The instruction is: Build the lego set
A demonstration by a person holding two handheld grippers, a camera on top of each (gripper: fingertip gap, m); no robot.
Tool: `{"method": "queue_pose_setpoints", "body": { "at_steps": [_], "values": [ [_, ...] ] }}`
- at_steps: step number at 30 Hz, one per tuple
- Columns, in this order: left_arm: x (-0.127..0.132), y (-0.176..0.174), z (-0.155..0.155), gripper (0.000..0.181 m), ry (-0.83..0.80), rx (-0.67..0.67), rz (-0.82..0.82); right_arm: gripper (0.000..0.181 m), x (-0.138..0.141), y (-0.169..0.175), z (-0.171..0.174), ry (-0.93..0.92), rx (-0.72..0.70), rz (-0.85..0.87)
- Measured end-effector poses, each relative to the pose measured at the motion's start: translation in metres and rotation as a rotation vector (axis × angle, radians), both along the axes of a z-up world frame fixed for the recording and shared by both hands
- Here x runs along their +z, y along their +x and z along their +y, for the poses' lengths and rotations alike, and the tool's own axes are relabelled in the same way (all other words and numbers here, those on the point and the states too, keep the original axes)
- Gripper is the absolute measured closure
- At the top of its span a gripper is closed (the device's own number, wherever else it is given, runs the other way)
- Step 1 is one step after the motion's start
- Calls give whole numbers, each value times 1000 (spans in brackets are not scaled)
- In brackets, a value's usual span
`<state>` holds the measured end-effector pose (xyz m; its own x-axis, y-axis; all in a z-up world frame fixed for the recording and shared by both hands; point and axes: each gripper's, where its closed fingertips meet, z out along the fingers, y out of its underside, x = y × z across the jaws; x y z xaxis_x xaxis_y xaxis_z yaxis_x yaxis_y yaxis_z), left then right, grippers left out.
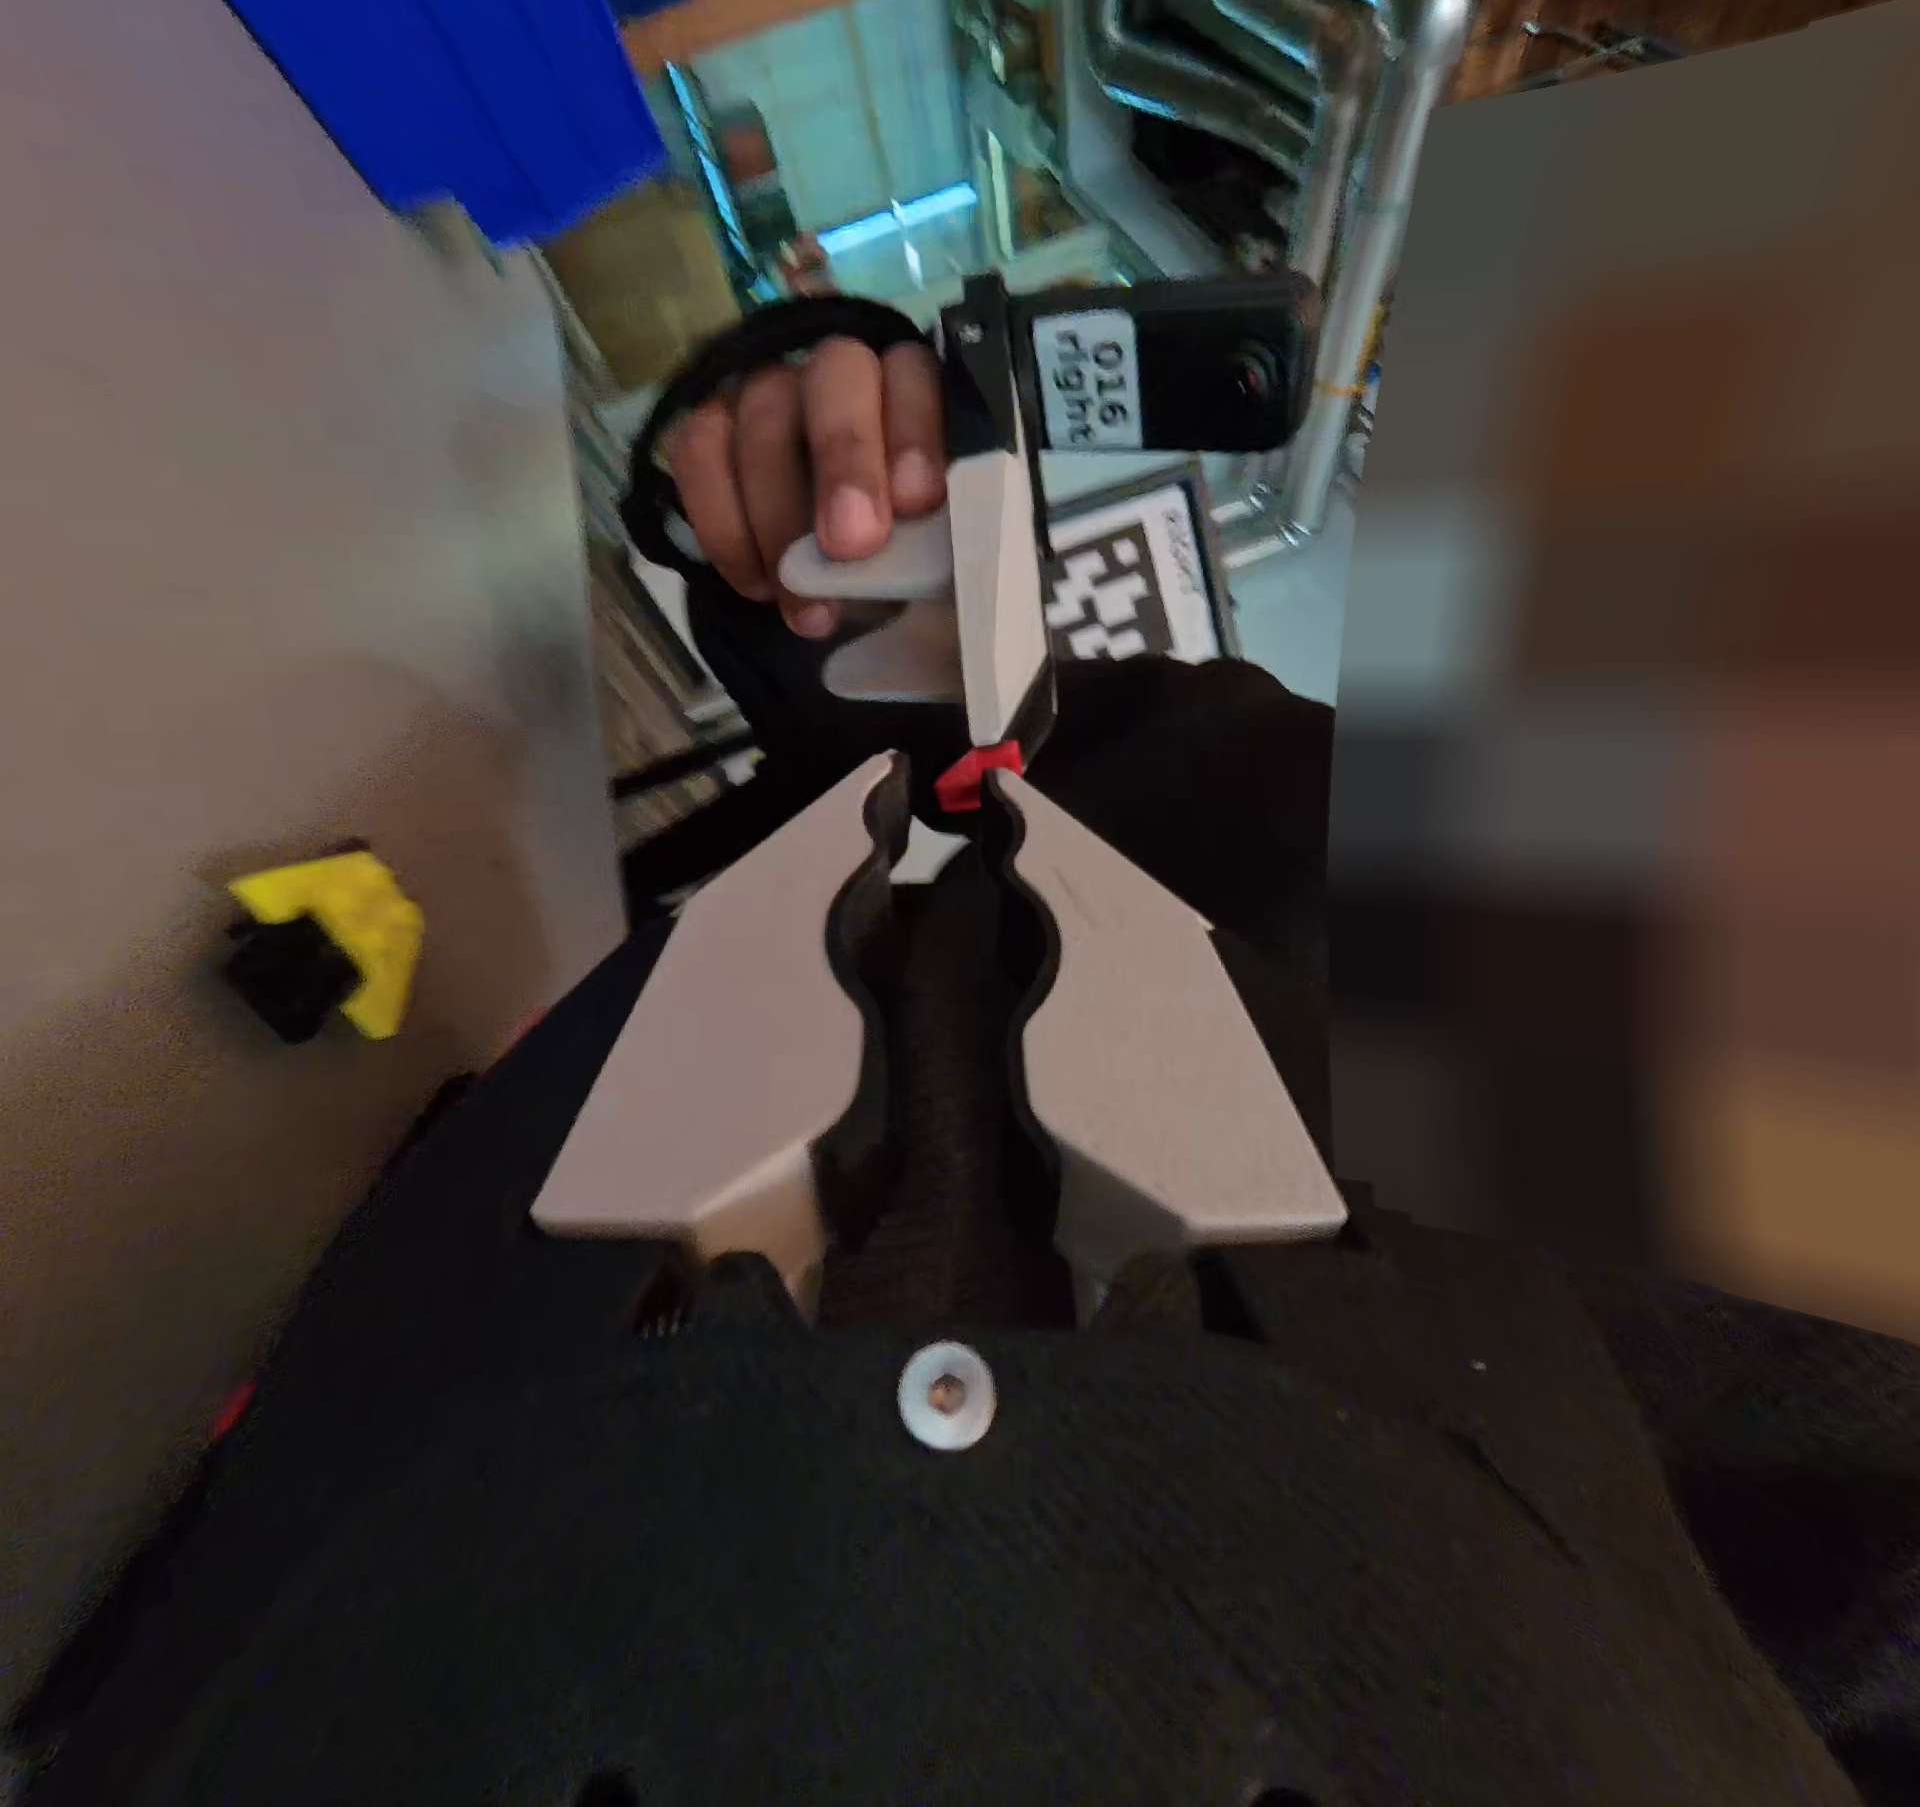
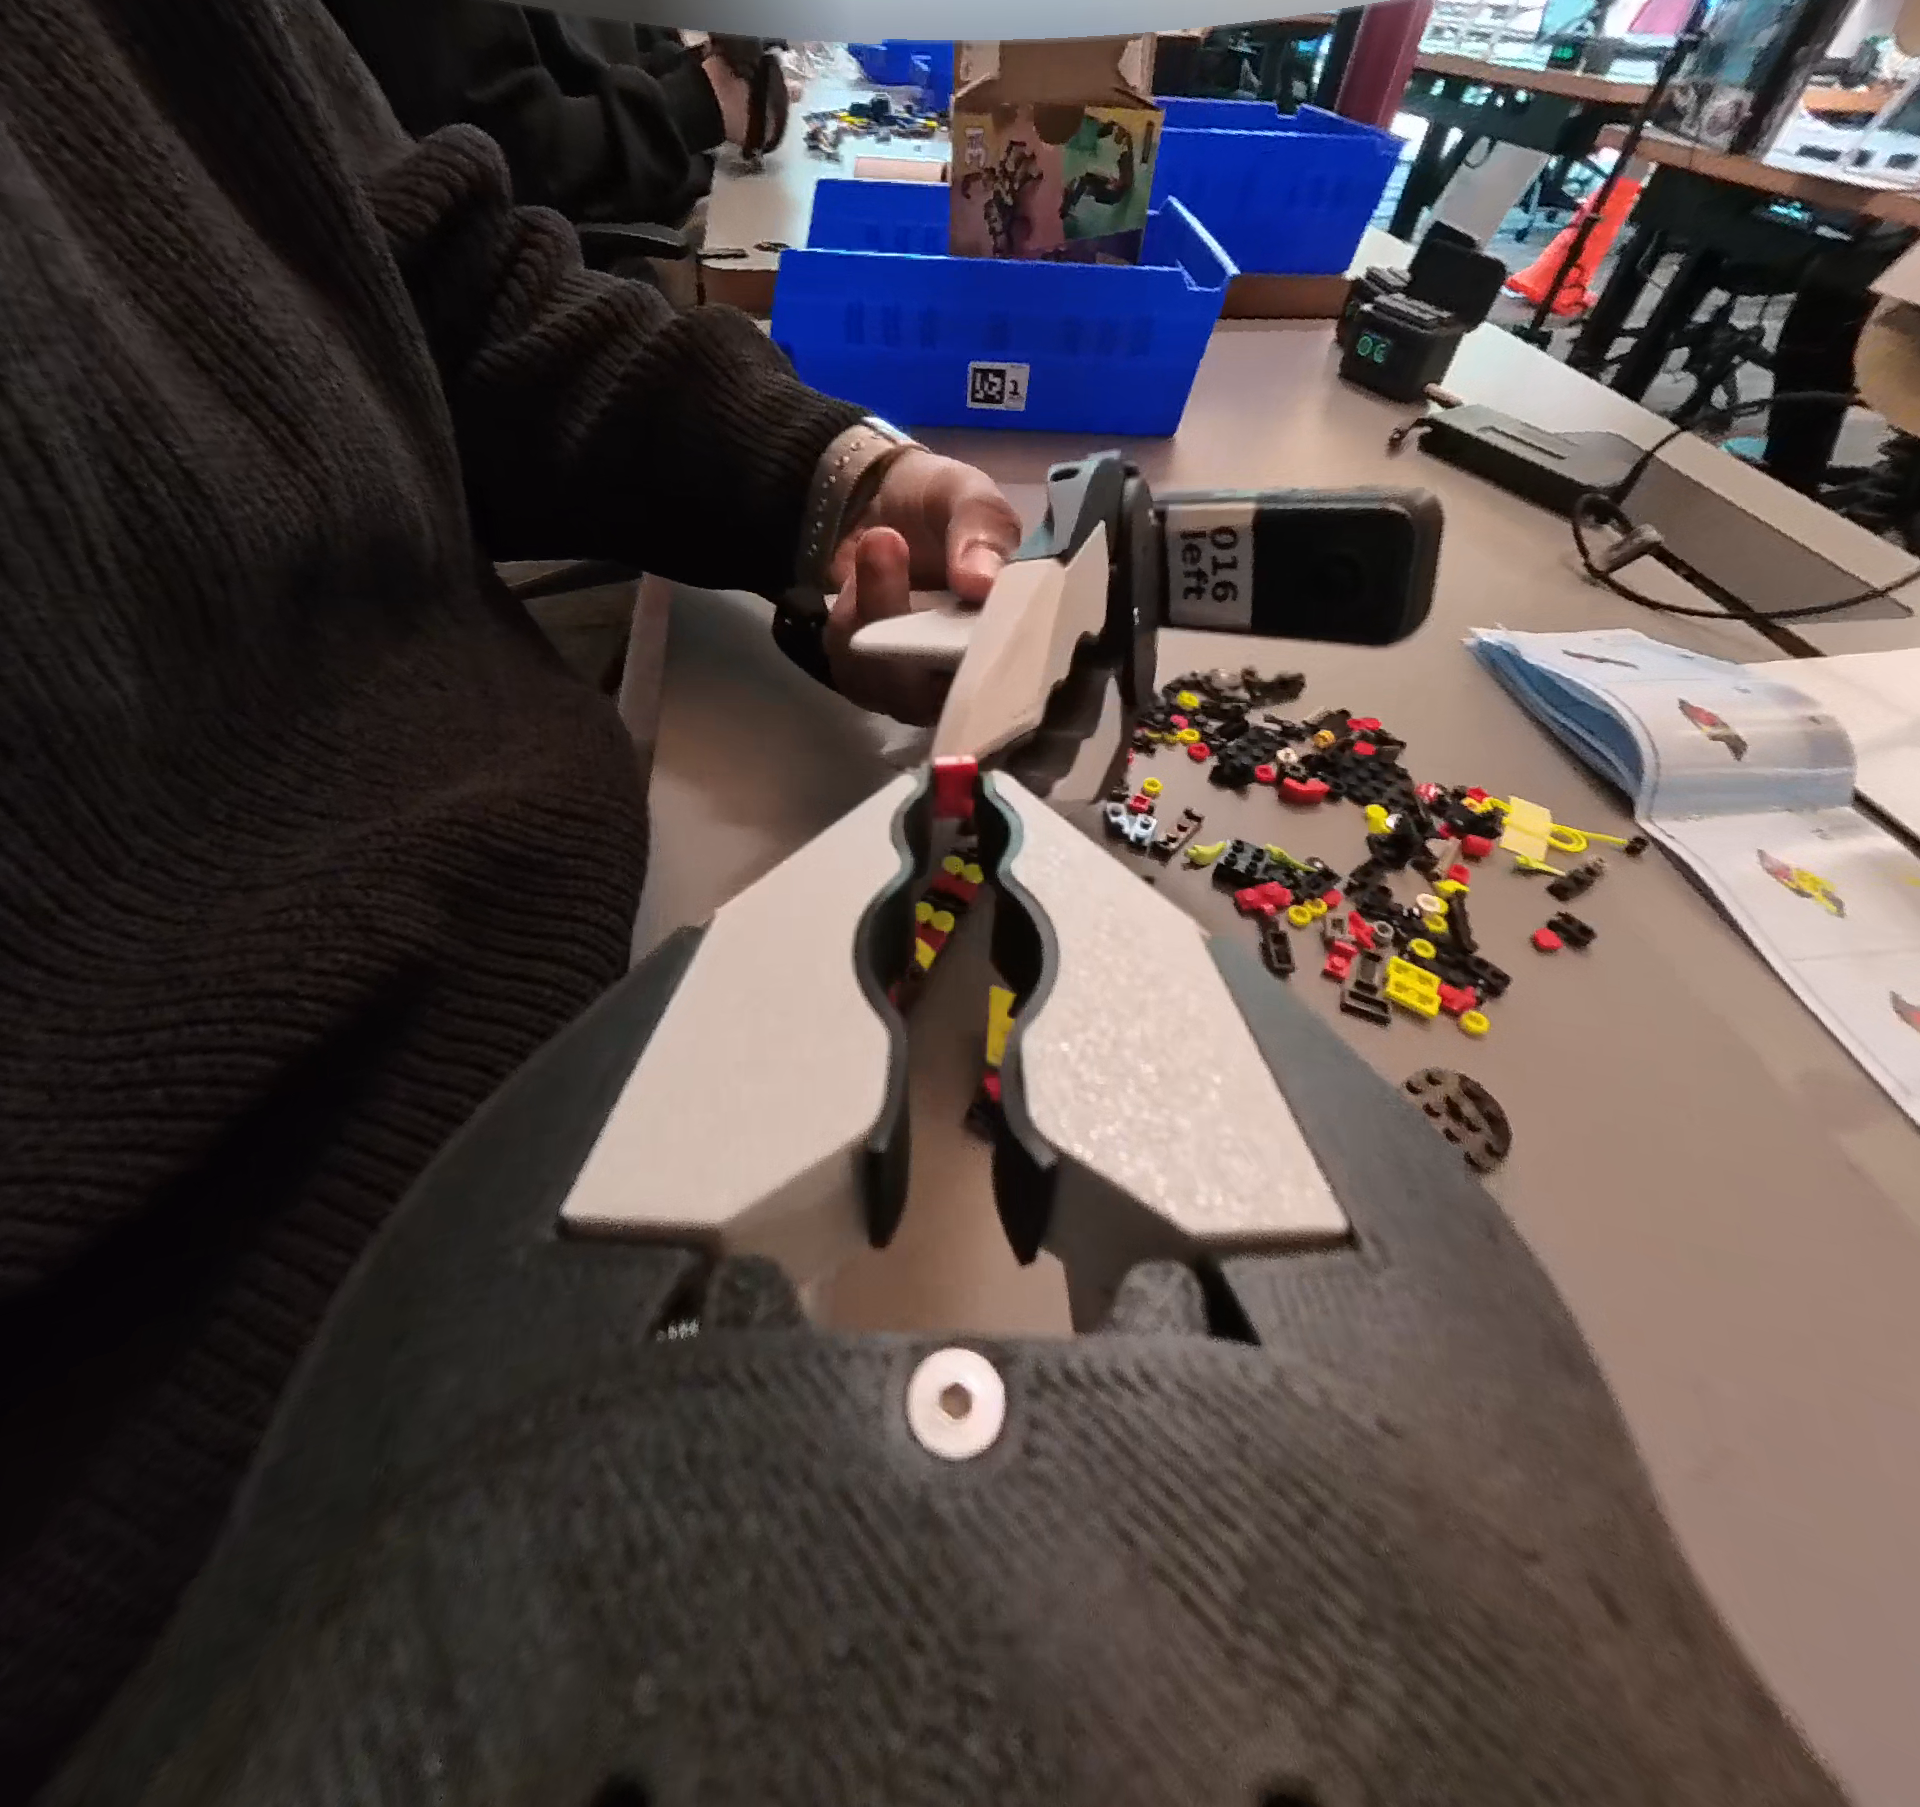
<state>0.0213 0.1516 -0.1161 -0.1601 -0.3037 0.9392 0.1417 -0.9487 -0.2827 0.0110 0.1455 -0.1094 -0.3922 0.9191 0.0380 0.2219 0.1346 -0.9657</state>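
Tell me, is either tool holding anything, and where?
The right tool pinches a small red Lego piece at its fingertips. The left tool looks open, holding nothing.

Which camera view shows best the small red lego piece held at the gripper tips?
The right wrist view: the small red lego piece sits sharp between the right gripper tips, studs visible. The left wrist view shows the piece smaller, from another side, beside the left gripper, whose tips stand apart.

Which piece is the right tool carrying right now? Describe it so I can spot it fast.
Start at the grey table with the scattered pile of loose pieces, then come left to where the two tools meet above its edge. The right tool pinches a small red piece at its tips. Unlike the pile's pieces, it is off the table.
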Motion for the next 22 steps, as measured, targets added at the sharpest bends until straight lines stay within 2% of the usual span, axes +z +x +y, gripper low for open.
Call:
{"method": "queue_pose_setpoints", "body": {
  "at_steps": [1, 3, 6, 9, 12, 17, 22],
  "values": [
    [-4, -4, 7, 166, 15, 48, 42, 175, -1, -2, 5, -12, -27, -9],
    [-16, -13, 18, 164, 77, 131, 172, 175, -14, -5, 21, -40, -106, -84],
    [-37, -24, 28, 156, 183, 214, 420, 175, -60, -3, 37, -106, -210, -361],
    [-60, -25, 29, 151, 316, 215, 677, 175, -95, 1, 39, -136, -298, -573],
    [-87, -29, 30, 159, 393, 199, 926, 175, -108, 3, 35, -98, -341, -679],
    [-102, -25, 23, 156, 289, 150, 932, 175, -111, 3, 26, -46, -346, -738],
    [-110, -27, 24, 154, 290, 152, 987, 175, -112, 2, 27, -22, -368, -754]
  ]
}}
